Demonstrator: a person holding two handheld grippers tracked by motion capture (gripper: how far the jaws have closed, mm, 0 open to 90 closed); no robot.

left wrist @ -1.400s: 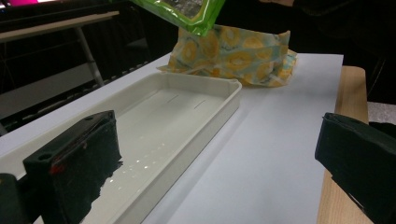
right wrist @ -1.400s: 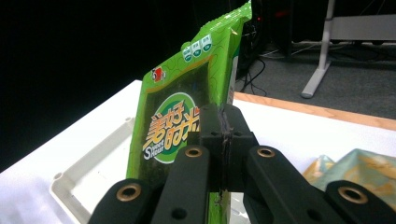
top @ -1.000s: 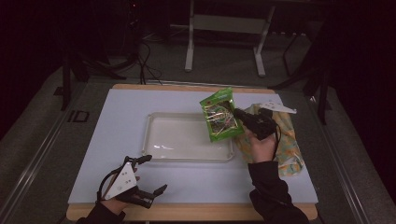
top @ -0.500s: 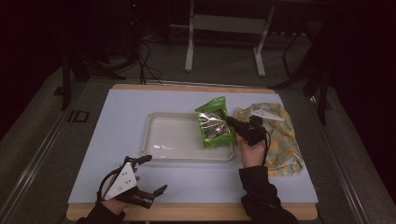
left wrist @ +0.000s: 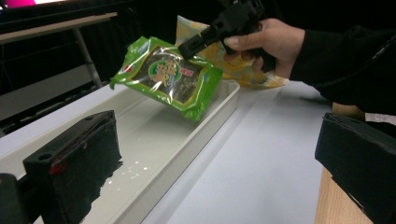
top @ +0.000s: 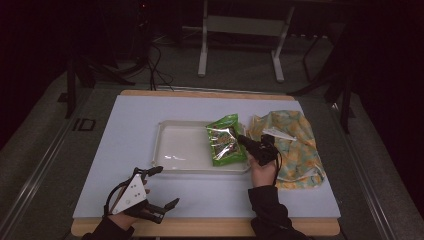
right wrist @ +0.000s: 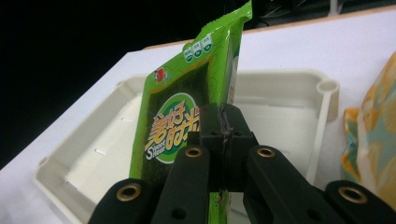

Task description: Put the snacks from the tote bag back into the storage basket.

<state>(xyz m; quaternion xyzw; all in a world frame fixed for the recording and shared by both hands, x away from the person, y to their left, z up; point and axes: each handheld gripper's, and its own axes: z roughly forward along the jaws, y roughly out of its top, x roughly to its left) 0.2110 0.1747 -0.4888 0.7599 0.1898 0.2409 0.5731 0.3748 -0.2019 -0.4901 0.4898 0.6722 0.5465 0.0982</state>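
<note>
We hold the shiny green snack packet (top: 226, 140) clamped in our right tool (top: 243, 140), tilted over the shallow cream plastic tray (top: 172, 165)'s right end. Our left tool (top: 162, 186) rests near the tray's front rim, jaws apart, gripping nothing.

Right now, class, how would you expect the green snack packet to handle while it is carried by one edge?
Probably light: the right hand-held gripper lifts the green snack packet by one edge. It seems fairly stiff, barely sagging. Its glossy film may slip.

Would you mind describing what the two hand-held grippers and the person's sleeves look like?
Both grippers are black. The left gripper carries a grey three-cornered plate with dark dots and a looping black cable. The right gripper has linked bars with brass-coloured rivets and blocky pads; a thin cable trails from it. Both sleeves are dark.
</note>
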